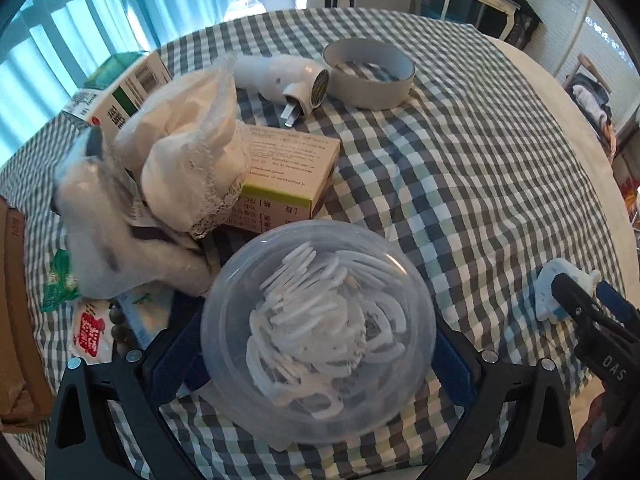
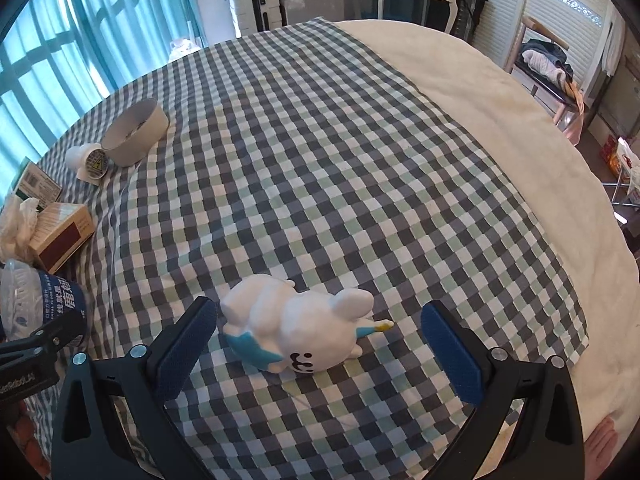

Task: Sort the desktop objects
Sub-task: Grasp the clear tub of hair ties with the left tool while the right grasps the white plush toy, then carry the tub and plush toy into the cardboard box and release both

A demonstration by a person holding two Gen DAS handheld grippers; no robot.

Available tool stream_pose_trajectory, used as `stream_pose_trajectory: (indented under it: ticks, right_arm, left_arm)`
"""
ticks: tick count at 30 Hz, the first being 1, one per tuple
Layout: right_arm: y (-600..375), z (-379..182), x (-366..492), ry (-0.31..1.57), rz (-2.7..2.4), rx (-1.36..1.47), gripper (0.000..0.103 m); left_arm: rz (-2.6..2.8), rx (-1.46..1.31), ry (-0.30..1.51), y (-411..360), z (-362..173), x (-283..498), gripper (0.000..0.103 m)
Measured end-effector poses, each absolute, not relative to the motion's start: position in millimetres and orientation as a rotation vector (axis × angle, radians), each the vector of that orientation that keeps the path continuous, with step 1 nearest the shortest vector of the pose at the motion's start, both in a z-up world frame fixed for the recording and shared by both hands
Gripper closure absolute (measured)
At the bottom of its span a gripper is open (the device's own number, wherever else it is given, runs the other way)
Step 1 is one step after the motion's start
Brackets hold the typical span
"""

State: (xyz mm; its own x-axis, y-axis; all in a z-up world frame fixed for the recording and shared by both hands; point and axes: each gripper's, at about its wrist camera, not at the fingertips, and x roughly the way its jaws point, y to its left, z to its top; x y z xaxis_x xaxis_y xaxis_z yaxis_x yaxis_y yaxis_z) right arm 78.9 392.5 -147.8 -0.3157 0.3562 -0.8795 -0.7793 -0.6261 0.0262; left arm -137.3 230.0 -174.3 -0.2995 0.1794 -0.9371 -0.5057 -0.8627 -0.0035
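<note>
My left gripper [image 1: 318,344] is shut on a clear round plastic jar [image 1: 318,328] full of white floss picks, held above the checked cloth; the jar also shows at the left edge of the right wrist view [image 2: 36,300]. My right gripper [image 2: 320,344] is open around a white and blue toy figure [image 2: 296,328] lying on the cloth, its pads clear of the toy on both sides. The toy and right gripper show at the right of the left wrist view [image 1: 560,292].
A pile at the left holds a white lacy cloth [image 1: 188,148], medicine boxes [image 1: 288,172], a white plush [image 1: 112,232] and snack packets [image 1: 90,332]. A white plug-in device [image 1: 280,80] and a grey ring [image 1: 368,72] lie further back. The checked cloth [image 2: 320,140] spreads ahead.
</note>
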Motion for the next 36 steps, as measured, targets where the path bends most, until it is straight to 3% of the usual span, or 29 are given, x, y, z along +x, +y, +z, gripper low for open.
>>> stream_pose_trajectory:
  ticks: [1, 2, 4, 5, 15, 27, 36]
  right_arm:
    - [392.9, -149.6, 78.1, 0.597, 1.995, -1.184, 0.000]
    - [393.5, -151.4, 78.0, 0.604, 1.992, -1.190, 0.003]
    - [395.8, -153.2, 77.6, 0.630, 1.995, -1.196, 0.013]
    - [396.7, -154.6, 77.9, 0.649, 2.001, -1.197, 0.021]
    - [390.1, -139.2, 97.0, 0.710, 2.022, -1.132, 0.021]
    - [333.9, -61.8, 84.7, 0.573, 2.194, -1.038, 0.021]
    - [257.6, 2.1, 57.9, 0.462, 2.390, -0.971, 0.021]
  left_arm:
    - [2.190, -1.533, 0.406, 229.0, -175.3, -138.6, 0.015]
    - [2.182, -1.544, 0.400, 227.1, -177.2, -140.5, 0.030]
    - [2.160, -1.565, 0.376, 224.0, -180.4, -140.8, 0.040]
    - [2.161, -1.563, 0.369, 222.4, -179.3, -140.4, 0.040]
    - [2.192, -1.510, 0.320, 192.2, -149.9, -117.4, 0.040]
    - [2.368, -1.294, 0.219, 150.2, -58.7, -99.5, 0.040]
    - [2.501, -1.221, 0.092, 66.2, -17.7, -92.6, 0.040]
